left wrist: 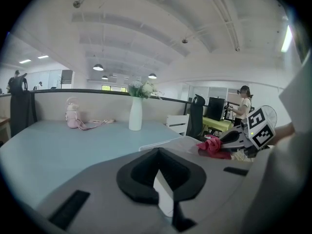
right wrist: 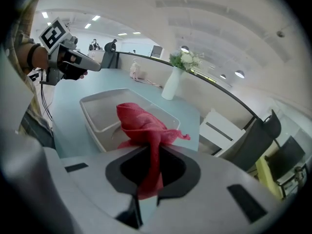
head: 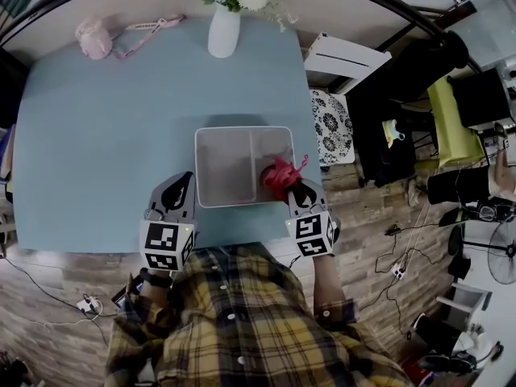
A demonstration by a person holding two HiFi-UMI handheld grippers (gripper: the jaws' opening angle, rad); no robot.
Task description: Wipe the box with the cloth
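A shallow white box [head: 234, 202] stands near the front edge of the light blue table [head: 97, 151]. Its inside looks bare. My right gripper [head: 292, 190] is shut on a red cloth [head: 278, 176], which bunches over the box's front right corner. In the right gripper view the cloth [right wrist: 141, 123] runs down between the jaws, above the box [right wrist: 97, 130]. My left gripper [head: 185, 181] is just off the box's front left corner, shut with nothing in it. The right gripper view shows it [right wrist: 96, 67] clear of the box.
A white vase of flowers [head: 223, 27] stands at the table's far edge, with a pink bottle and strap [head: 94, 39] to its left. Beyond the table's right edge are a white shelf unit [head: 347, 59] and a patterned cushion [head: 330, 126].
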